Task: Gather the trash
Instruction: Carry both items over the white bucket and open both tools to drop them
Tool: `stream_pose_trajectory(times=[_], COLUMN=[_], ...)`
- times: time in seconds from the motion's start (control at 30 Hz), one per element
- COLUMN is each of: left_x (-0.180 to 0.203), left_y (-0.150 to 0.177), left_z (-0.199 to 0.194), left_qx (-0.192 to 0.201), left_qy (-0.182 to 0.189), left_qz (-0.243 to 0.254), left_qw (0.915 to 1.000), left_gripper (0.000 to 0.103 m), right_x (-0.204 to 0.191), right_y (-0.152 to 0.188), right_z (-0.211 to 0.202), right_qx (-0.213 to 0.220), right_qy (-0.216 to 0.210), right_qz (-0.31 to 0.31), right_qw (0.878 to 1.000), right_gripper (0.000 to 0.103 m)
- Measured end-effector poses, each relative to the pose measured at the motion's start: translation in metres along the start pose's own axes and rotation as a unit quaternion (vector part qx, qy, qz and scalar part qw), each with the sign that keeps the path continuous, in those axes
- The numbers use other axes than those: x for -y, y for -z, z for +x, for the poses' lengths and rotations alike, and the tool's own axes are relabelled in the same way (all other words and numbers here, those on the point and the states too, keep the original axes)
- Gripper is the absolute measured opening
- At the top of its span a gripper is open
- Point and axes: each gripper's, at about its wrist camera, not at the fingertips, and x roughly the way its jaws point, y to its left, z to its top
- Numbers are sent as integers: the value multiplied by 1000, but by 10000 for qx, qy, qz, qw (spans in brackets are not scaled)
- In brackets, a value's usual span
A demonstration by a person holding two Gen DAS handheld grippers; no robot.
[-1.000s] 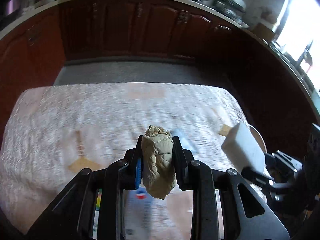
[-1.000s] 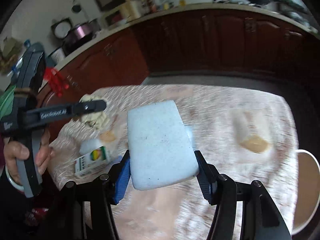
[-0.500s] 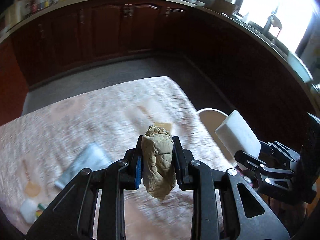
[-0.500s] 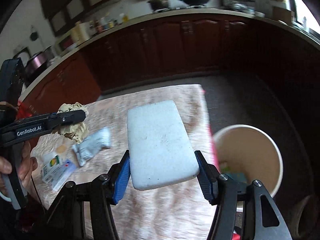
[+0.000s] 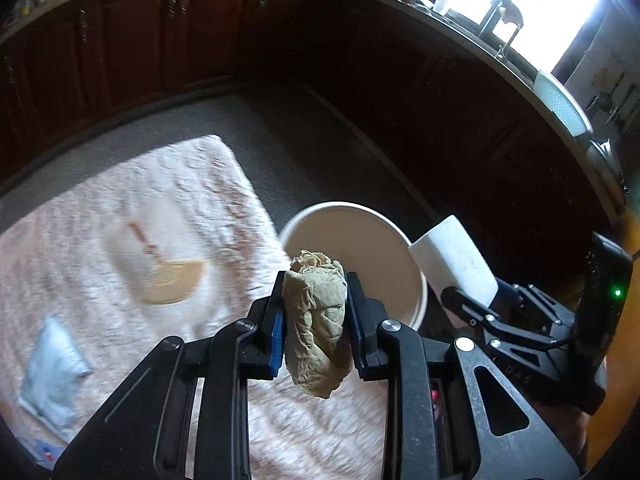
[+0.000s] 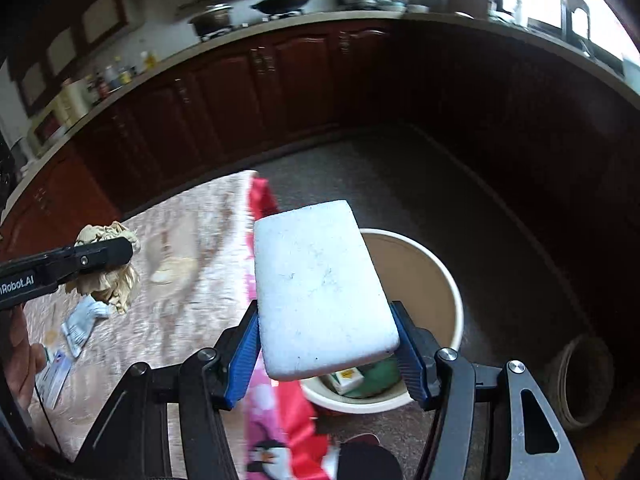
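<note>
Both grippers carry trash: left gripper [image 5: 316, 312] pinches a crumpled tan paper wad [image 5: 318, 320], right gripper [image 6: 326, 344] clamps a white foam slab [image 6: 320, 288]. Round cream bin [image 5: 416, 300] sits at 1 o'clock beside the desk [image 5: 120, 208]; releasing early risks the wad landing on its rim.
</note>
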Motion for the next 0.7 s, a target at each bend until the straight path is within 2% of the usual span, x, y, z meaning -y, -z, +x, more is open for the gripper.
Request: stream_pose_trajectory(times=[0.27,0.33,0.4,0.47,0.53,0.7], left_x=[16,17,17,17,17,13], left_y=[-8,-7,-5,-3,0,5], left_z=[43,50,54,56,54,45], left_qx=[-101,-107,-120,-135,-133,-79], left_qy=[263,322,324,304,252,124], left_qz=[-209,-266,-272,-255,-210,-107], left_qw=[9994,9991,9990,9991,9994,9998], left_gripper=[25,30,48,59,59,59], right_x=[32,34,32,33,31,31], right_y=[7,7,9,9,12,17], right_z=[22,29,34,39,43,49], right_qx=[-244,-260,-265,-325,-365,-440], right_qy=[273,359,438,629,722,662], right_qz=[358,366,387,367,356,444], right_qw=[9987,9983,9979,9968,9961,9958], right_gripper=[60,60,61,65,69,69])
